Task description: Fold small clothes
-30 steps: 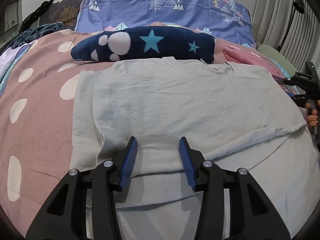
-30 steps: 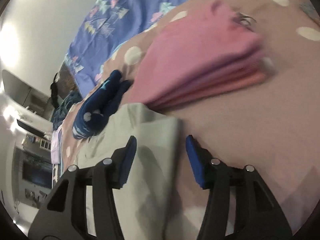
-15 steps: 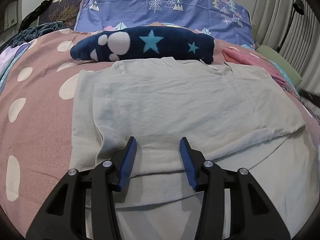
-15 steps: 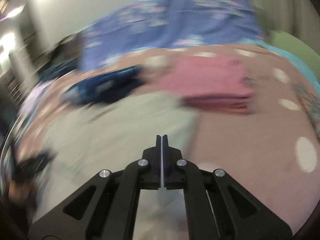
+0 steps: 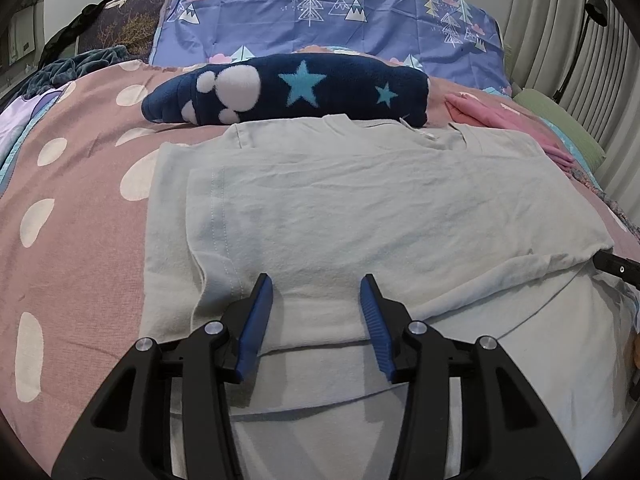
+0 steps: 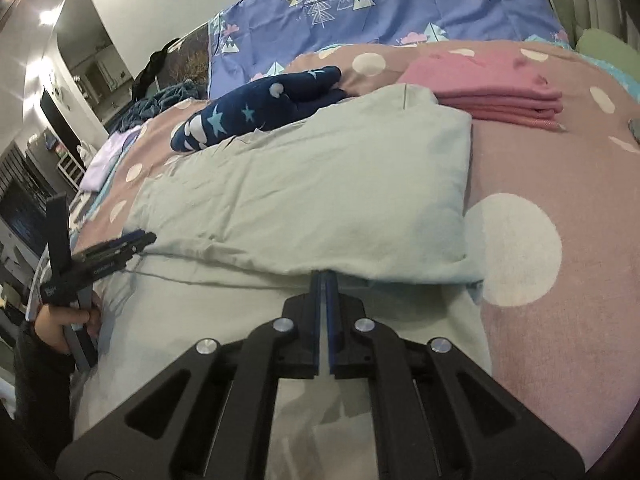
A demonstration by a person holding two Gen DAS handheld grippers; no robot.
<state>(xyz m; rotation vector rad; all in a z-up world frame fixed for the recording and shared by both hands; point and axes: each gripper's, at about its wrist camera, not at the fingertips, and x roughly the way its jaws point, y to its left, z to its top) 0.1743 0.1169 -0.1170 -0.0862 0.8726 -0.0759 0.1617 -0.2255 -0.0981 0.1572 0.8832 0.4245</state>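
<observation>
A pale grey-green T-shirt (image 5: 360, 216) lies flat on the bed with its sides folded inward; it also shows in the right wrist view (image 6: 320, 184). My left gripper (image 5: 316, 288) is open, its blue pads over the folded sleeve edge at the shirt's near part. In the right wrist view the left gripper (image 6: 136, 240) shows at the shirt's left edge. My right gripper (image 6: 323, 276) is shut, its tips at the lower edge of the shirt's folded flap; whether cloth is between them is hidden. Part of it shows at the right of the left wrist view (image 5: 616, 268).
A folded navy fleece with stars and paw prints (image 5: 288, 92) lies beyond the shirt's collar. A stack of folded pink clothes (image 6: 492, 92) sits at the right. The pink spotted bedspread (image 5: 80, 200) surrounds the shirt. A blue tree-print pillow (image 5: 328, 12) stands behind.
My right gripper closed, swung round from the pink stack and came down at the shirt's right folded edge. My left gripper stayed open in place.
</observation>
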